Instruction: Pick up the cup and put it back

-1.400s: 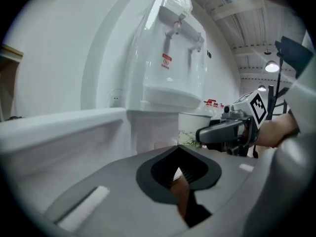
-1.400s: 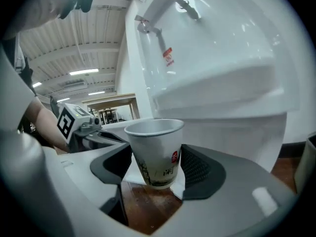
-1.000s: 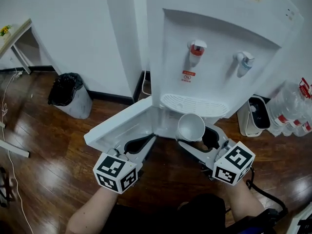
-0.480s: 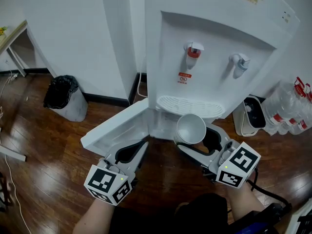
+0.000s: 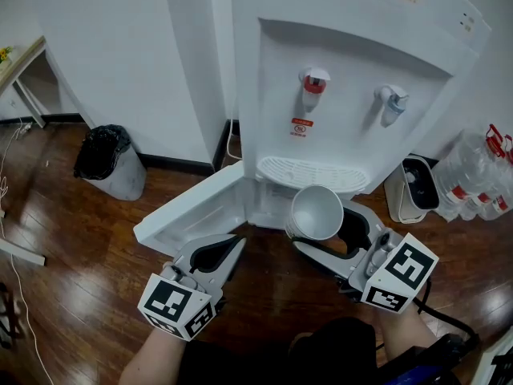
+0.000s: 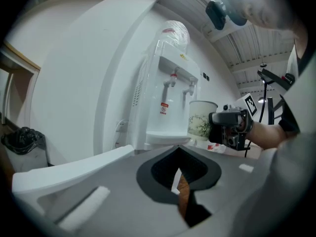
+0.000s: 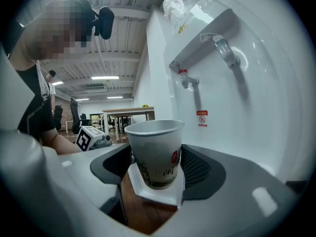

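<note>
Left gripper (image 5: 227, 253): my fingers are shut on nothing, parked clear of the cup.
White paper cup (image 5: 316, 212): held upright off the floor, just below the white water dispenser (image 5: 361, 95), so it stays level.
Right gripper (image 5: 327, 233): my fingers clamp its lower walls, leaving the rim free.

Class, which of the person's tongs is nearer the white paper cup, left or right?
Right. The right tongs grip the white paper cup between their jaws; the left tongs, shut and empty, sit apart to its left.
</note>
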